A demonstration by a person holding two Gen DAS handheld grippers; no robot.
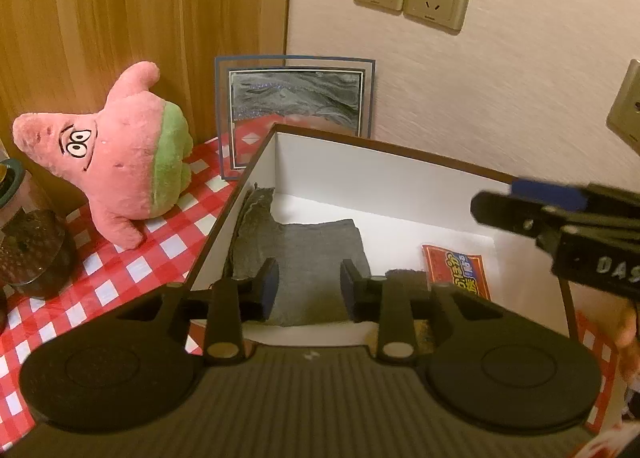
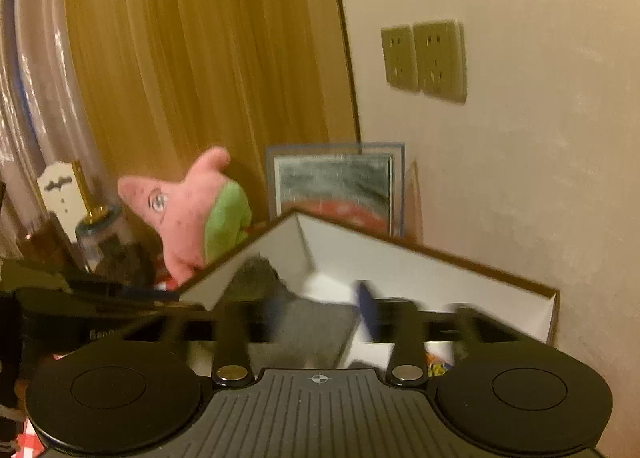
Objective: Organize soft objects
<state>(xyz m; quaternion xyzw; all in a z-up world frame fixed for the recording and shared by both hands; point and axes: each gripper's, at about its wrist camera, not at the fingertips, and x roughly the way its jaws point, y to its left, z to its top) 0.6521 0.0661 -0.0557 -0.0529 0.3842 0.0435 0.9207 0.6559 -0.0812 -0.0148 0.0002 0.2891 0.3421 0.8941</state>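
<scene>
A grey folded cloth (image 1: 320,250) lies flat on the floor of a white box with a brown rim (image 1: 400,178); one edge rides up the left wall. My left gripper (image 1: 310,286) hangs open just above the cloth, pads apart, nothing gripped. My right gripper (image 2: 322,312) is blurred and open over the same cloth (image 2: 316,330), with nothing pressed between its pads. It also reaches in over the box's right side in the left wrist view (image 1: 496,198). A pink and green star plush (image 1: 120,154) stands outside the box on the left (image 2: 192,210).
A red snack packet (image 1: 456,270) and a small dark piece (image 1: 404,274) lie in the box at the right. A framed picture (image 1: 296,106) leans on the wall behind. A glass jar (image 1: 32,250) stands at the far left on the red checked tablecloth (image 1: 120,270).
</scene>
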